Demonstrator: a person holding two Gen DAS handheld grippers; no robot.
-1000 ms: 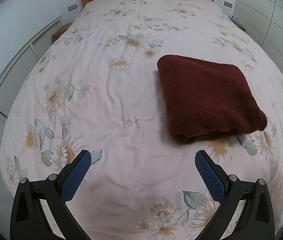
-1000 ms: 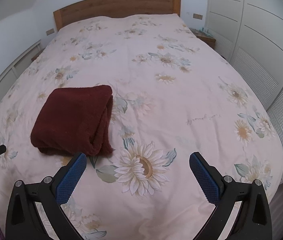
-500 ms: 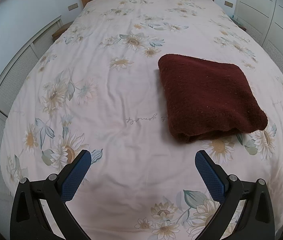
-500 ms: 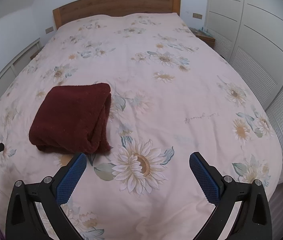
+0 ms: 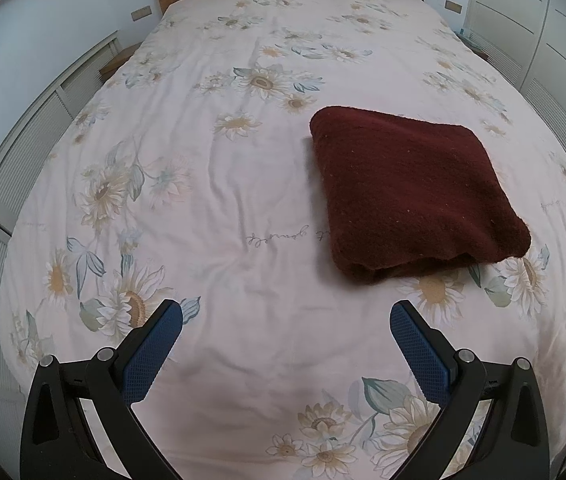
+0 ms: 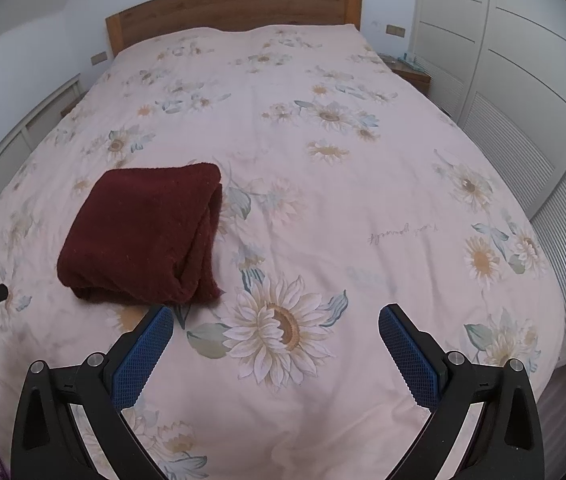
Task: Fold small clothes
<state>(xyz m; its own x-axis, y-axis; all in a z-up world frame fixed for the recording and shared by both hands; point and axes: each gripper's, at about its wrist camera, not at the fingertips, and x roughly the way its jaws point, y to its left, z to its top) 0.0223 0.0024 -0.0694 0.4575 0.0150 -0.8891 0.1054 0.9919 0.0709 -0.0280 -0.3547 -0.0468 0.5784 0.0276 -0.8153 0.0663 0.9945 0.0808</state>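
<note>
We see a dark red garment (image 5: 411, 192) of fuzzy, nubbly knit, folded into a thick, roughly square bundle with rounded corners. It lies flat on the flowered bedspread (image 5: 219, 184), about midway up the bed. In the left wrist view it sits right of centre, its near edge showing stacked layers. In the right wrist view the same bundle (image 6: 143, 236) sits to the left, with its folded layers open toward the right and near sides.

Our left gripper (image 5: 286, 314) hovers above the near part of the bedspread, its blue-padded fingers (image 5: 151, 354) spread wide and holding nothing; the garment is beyond and to the right of it, not touching. Our right gripper (image 6: 276, 318) is likewise spread wide and empty, with its left pad just near the bundle's near corner, over a large printed sunflower (image 6: 279, 324).

We see no containers on the bed. A wooden headboard (image 6: 235, 12) stands at the far end, white cabinet doors (image 6: 523, 80) along the right.
</note>
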